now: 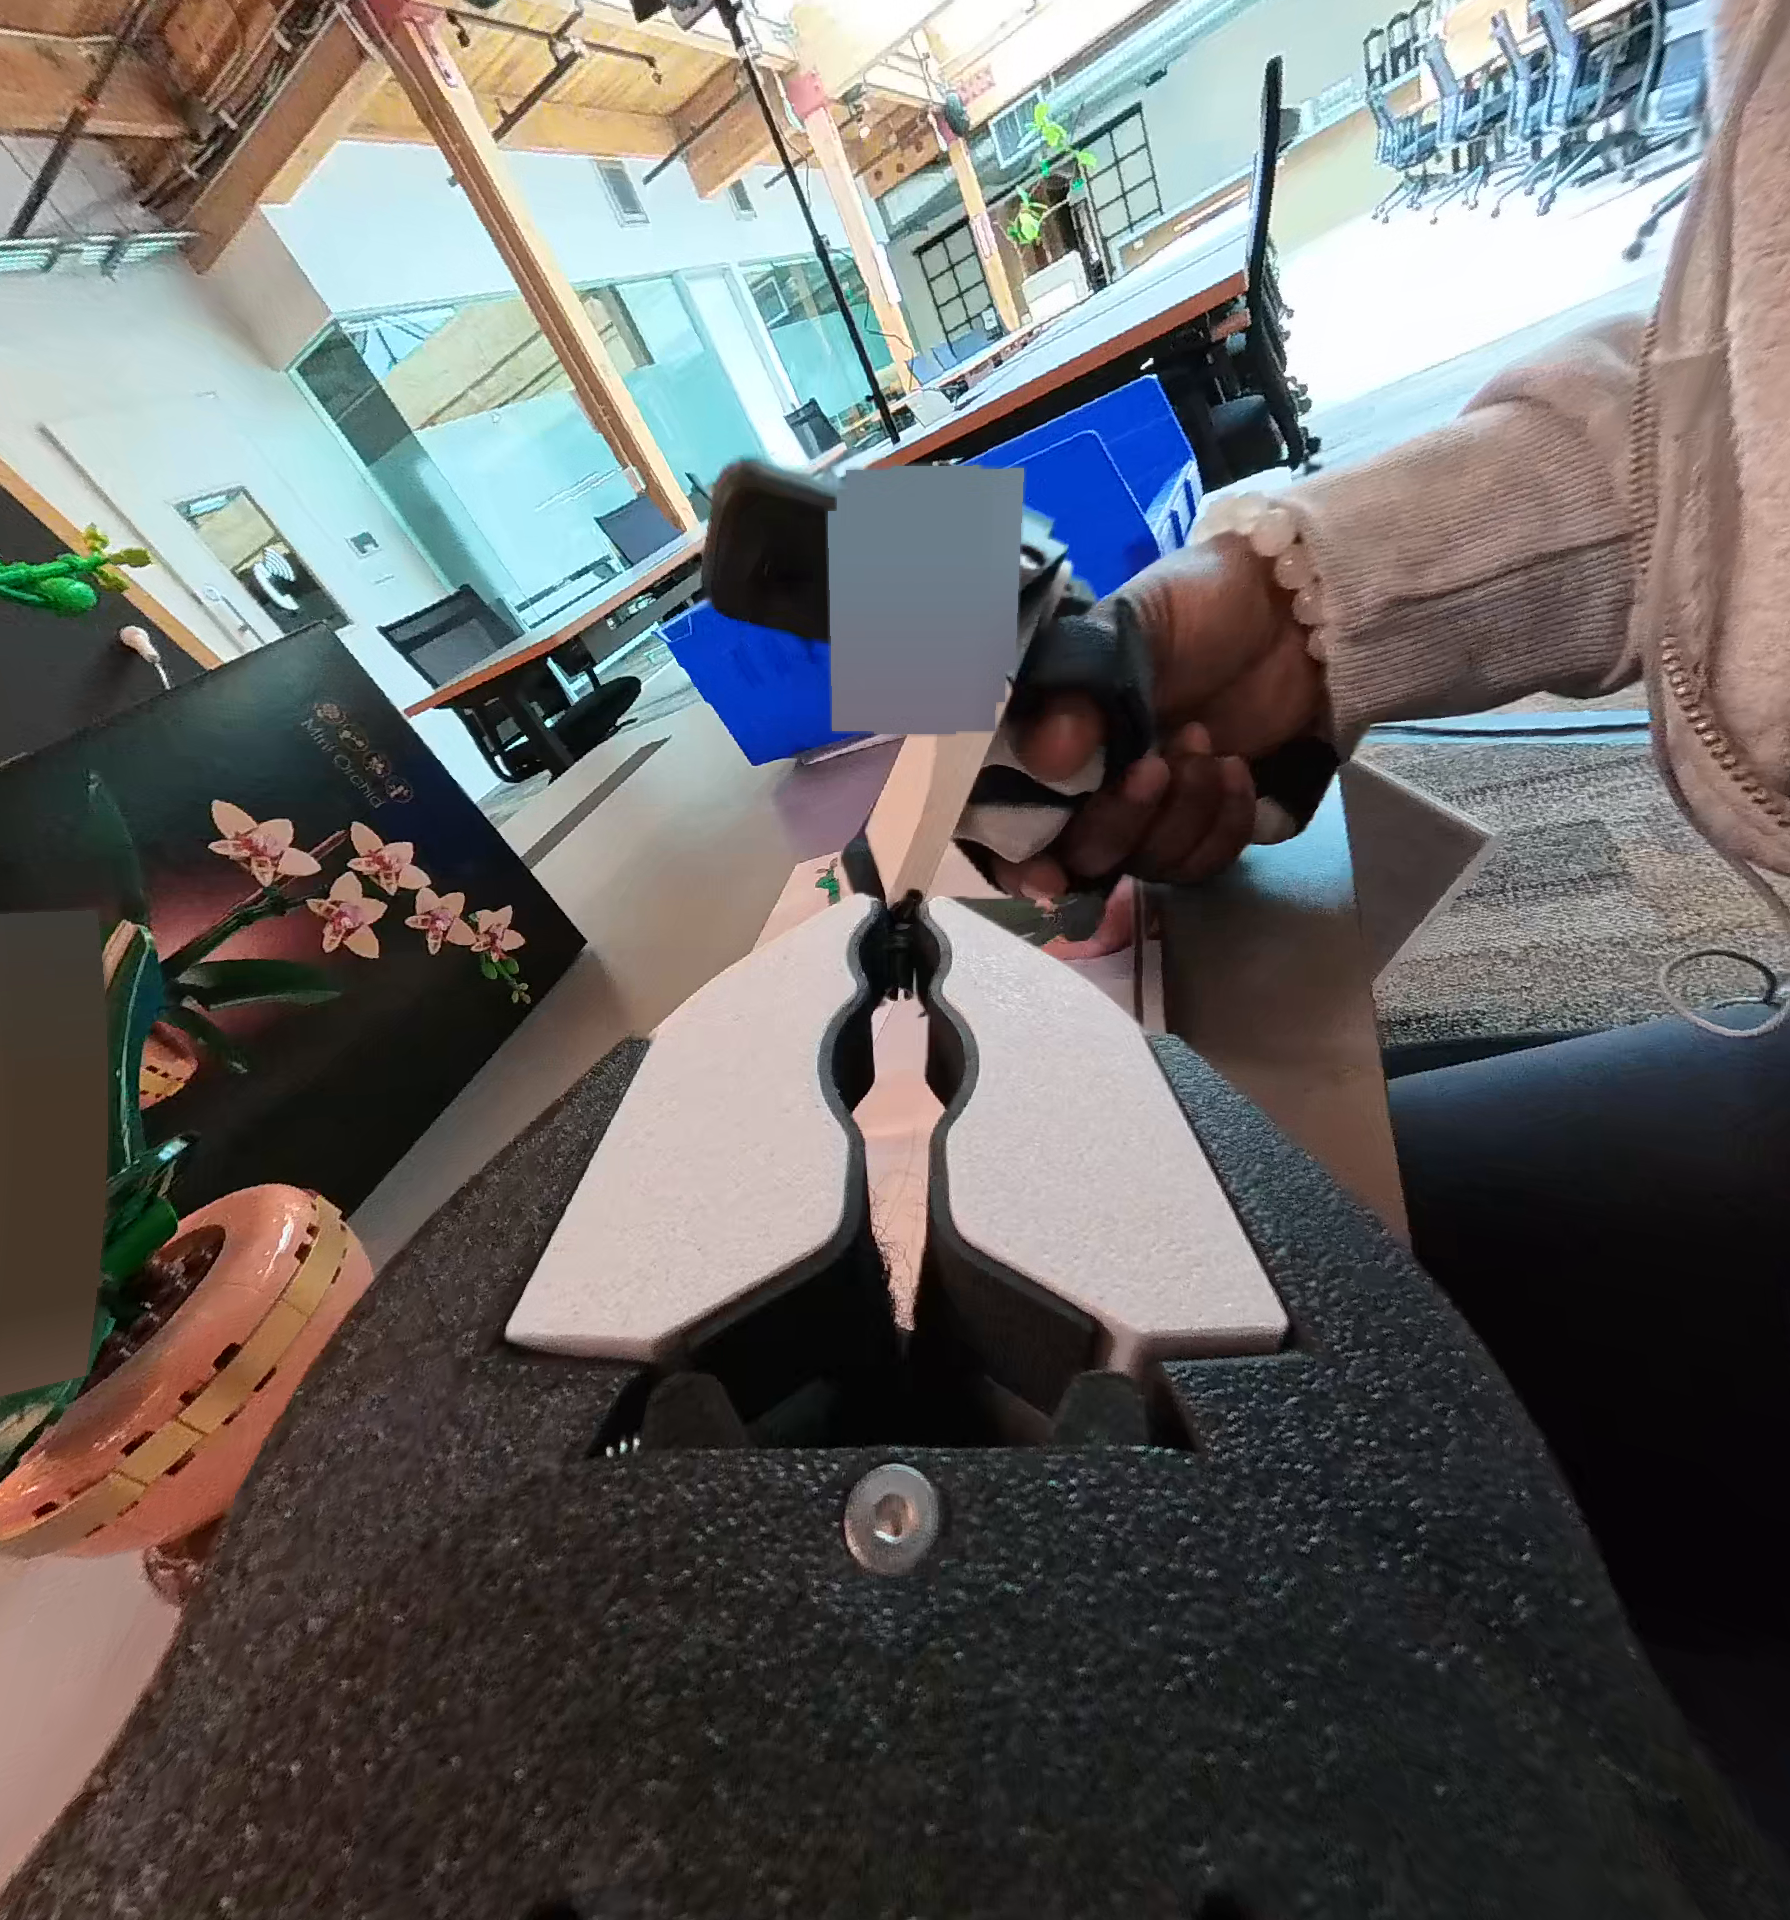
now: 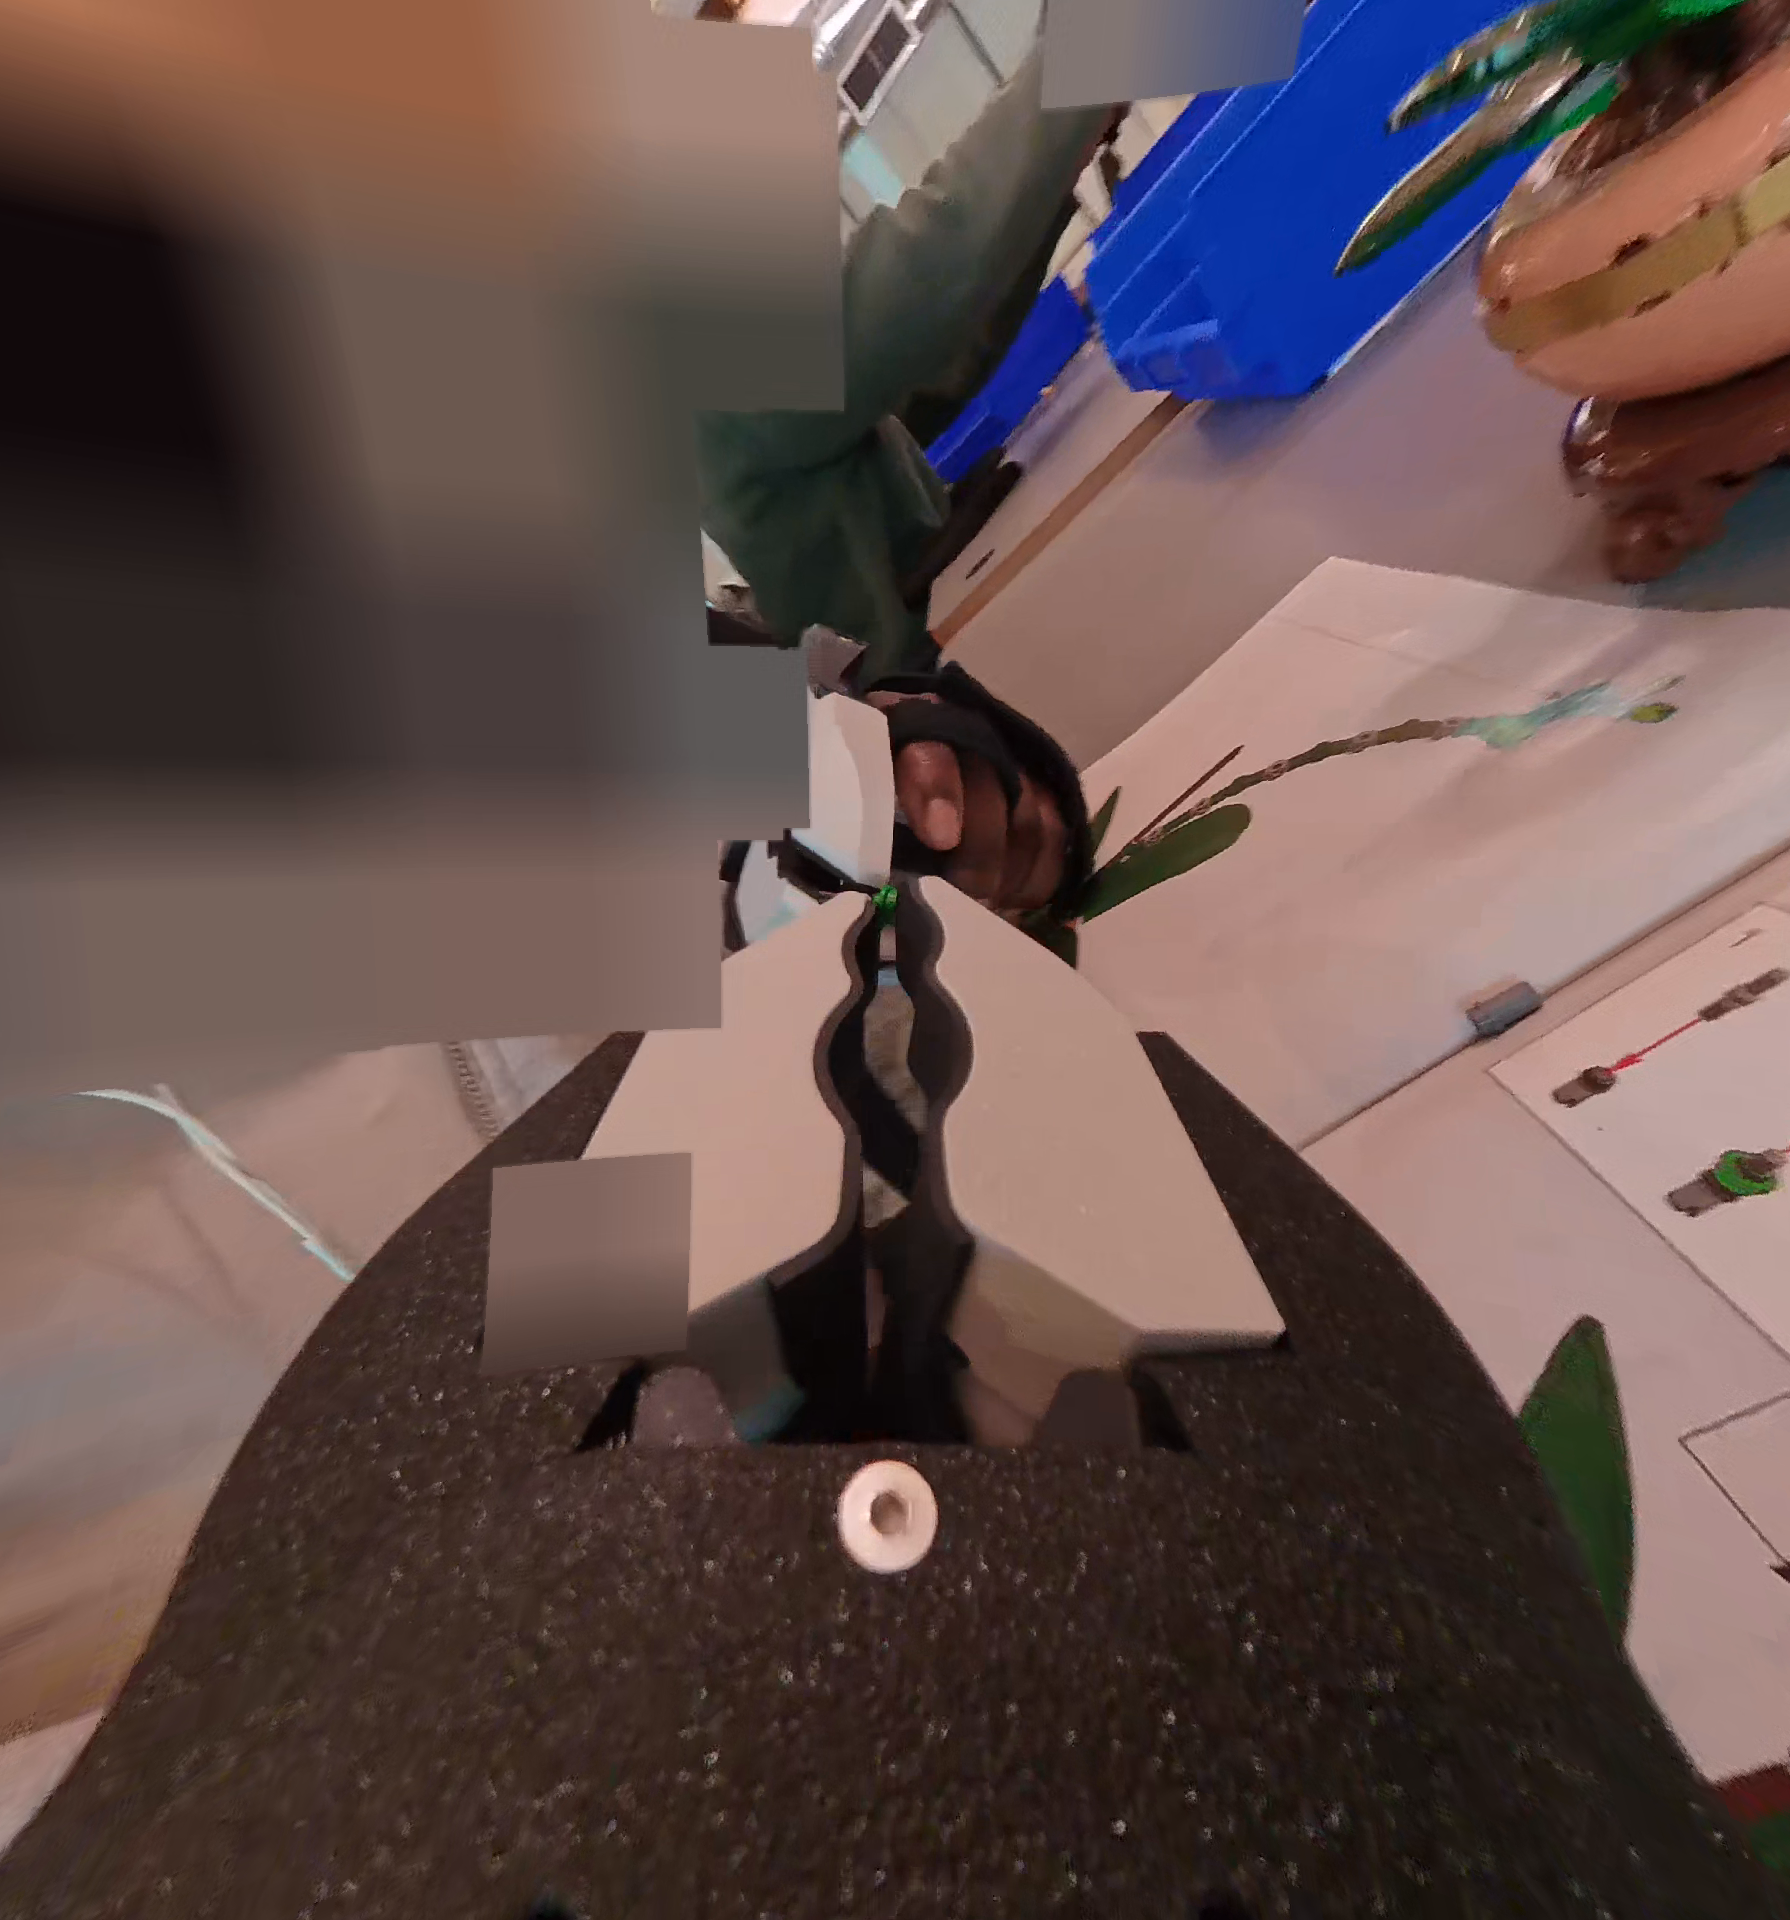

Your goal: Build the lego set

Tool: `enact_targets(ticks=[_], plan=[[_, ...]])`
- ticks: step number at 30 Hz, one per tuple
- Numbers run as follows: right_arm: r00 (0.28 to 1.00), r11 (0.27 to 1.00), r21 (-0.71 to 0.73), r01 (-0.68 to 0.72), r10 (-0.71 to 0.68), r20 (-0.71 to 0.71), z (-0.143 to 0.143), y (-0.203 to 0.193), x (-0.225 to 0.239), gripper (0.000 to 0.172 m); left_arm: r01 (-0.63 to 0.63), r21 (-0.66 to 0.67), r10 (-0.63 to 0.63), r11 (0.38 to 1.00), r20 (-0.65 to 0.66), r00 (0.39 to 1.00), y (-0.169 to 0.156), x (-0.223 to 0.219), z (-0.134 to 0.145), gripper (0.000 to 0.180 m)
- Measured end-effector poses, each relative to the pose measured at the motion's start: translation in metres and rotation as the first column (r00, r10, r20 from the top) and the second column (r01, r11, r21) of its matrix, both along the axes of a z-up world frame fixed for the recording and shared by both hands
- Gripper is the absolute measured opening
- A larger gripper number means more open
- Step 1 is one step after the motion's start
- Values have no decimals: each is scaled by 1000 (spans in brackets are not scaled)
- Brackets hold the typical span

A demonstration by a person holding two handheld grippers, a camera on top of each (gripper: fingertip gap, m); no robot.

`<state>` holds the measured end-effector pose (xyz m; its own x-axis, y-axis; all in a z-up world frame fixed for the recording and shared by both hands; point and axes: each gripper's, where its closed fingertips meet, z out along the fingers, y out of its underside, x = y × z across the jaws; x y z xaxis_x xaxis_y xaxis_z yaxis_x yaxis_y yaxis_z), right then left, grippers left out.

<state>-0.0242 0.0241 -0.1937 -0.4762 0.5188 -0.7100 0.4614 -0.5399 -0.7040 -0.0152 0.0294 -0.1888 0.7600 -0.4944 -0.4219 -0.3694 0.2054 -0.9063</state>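
My left gripper (image 1: 901, 940) is shut on a small black piece (image 1: 903, 948) pinched at its very tips. My right gripper (image 2: 889, 902) is shut on a small green piece (image 2: 883, 902) at its tips. The two grippers meet tip to tip above the table. In the left wrist view the right gripper (image 1: 896, 883) comes down from above, held by a hand (image 1: 1182, 727). In the right wrist view the left gripper's white finger (image 2: 849, 790) and the hand holding it (image 2: 984, 821) lie just beyond my tips. The green piece does not show in the left wrist view.
A pink brick-built flower pot (image 1: 174, 1382) with green leaves stands at the left; it also shows at the top right of the right wrist view (image 2: 1680, 260). A dark box with orchid pictures (image 1: 278, 862), a blue bin (image 1: 1078, 488), an open instruction booklet (image 2: 1493, 831), a loose green leaf (image 2: 1582, 1455) and a small grey piece (image 2: 1502, 1006) lie around. Less than 4 cm separates the two grippers' tips. Left tips and right tips are each some 15 cm from the pink brick-built flower pot (image 1: 174, 1382). My right wrist view (image 2: 1500, 269) looks at it from another angle.
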Motion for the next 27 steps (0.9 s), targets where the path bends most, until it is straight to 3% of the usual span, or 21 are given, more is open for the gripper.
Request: enact_targets(ticks=[1, 6, 10, 12, 14, 15, 18, 19, 22, 25, 27], plan=[[999, 999, 44, 32, -31, -5, 0, 1, -1, 2, -9, -1, 9, 1000, 0, 1000, 1, -1, 0, 4], [983, 950, 255, 179, -183, -8, -2, 10, -1, 1, -59, -12, 59, 998, -23, 998, 6, -3, -3, 4], [957, 835, 484, 262, -291, -15, -6, 11, 0, 0, -63, -23, 62, 998, -49, 997, 5, -3, -7, 3], [941, 764, 581, 280, -339, -6, -15, 13, 0, 0, 28, -33, -30, 999, -64, 997, -3, 11, -9, 3], [946, 782, 557, 278, -324, -18, -13, 10, 1, 0, -24, -12, 22, 1000, -164, 986, 1, 9, -17, 3], [947, 825, 489, 285, -322, -9, -9, 11, 2, 0, -52, -19, 48, 998, -188, 981, 4, 3, -20, 3], [909, 835, 427, 348, -411, 63, -21, 35, 6, 0, -77, -50, 75, 996, -32, 997, 8, -14, -7, 3], [901, 824, 448, 347, -425, 84, -30, 40, 7, 5, -110, -84, 107, 990, -46, 993, 12, -19, -11, 3], [868, 724, 608, 326, -484, 111, -56, 60, 11, 23, -231, -203, 186, 952, -219, 958, 26, -28, -39, 4], [836, 659, 615, 433, -549, 1, -43, 78, 11, 26, -350, -351, 191, 868, -416, 889, 30, -38, -77, 4], [836, 685, 575, 448, -548, 1, -37, 80, 12, 27, -375, -375, 187, 848, -452, 872, 29, -40, -83, 4]])
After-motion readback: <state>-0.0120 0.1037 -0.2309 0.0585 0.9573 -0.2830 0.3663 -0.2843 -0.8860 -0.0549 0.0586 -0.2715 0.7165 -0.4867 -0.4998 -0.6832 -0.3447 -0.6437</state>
